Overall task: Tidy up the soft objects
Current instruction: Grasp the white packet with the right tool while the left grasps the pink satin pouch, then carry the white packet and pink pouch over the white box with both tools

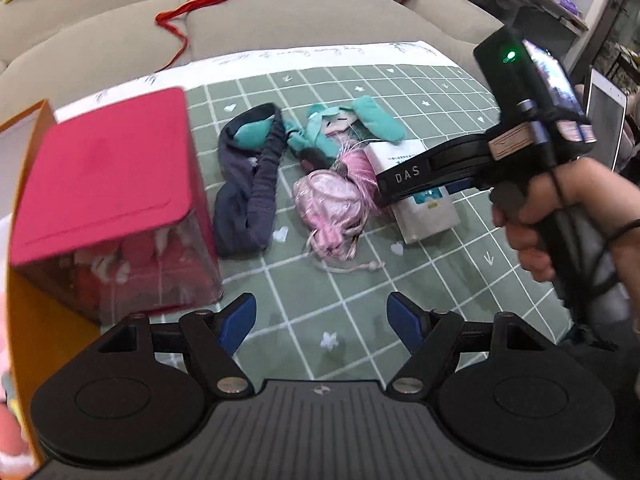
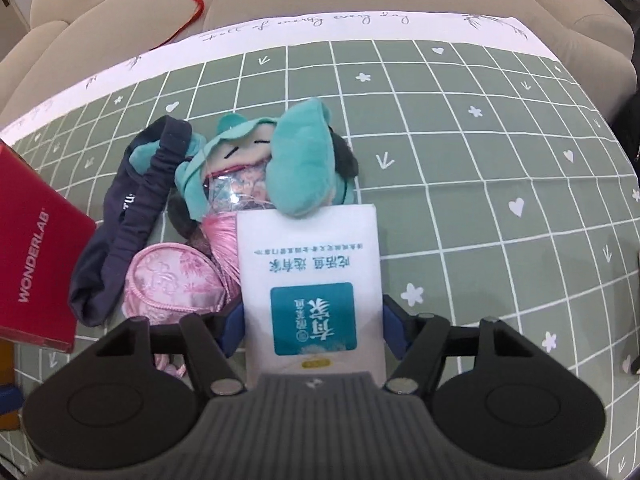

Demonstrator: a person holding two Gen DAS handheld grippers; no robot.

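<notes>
A white tissue pack (image 2: 312, 264) with a teal label lies on the green checked cloth (image 2: 480, 208). My right gripper (image 2: 314, 320) is down over it, blue pads against both long sides, shut on the pack. Touching its far end is a teal plush doll (image 2: 296, 160). To the left lie a pink satin pouch (image 2: 172, 284) and a navy headband (image 2: 132, 216). My left gripper (image 1: 322, 312) hangs open over bare cloth, nearer than the pouch (image 1: 328, 200), with nothing between its fingers. From there I see a hand holding the right gripper over the pack (image 1: 428, 208).
A red box (image 1: 108, 184) with a clear front, holding soft toys, stands at the left beside an orange container (image 1: 28, 300). Beyond the cloth runs a beige sofa (image 1: 320, 16) with a red ribbon (image 1: 208, 0). A white tablet (image 1: 604, 120) sits at the right edge.
</notes>
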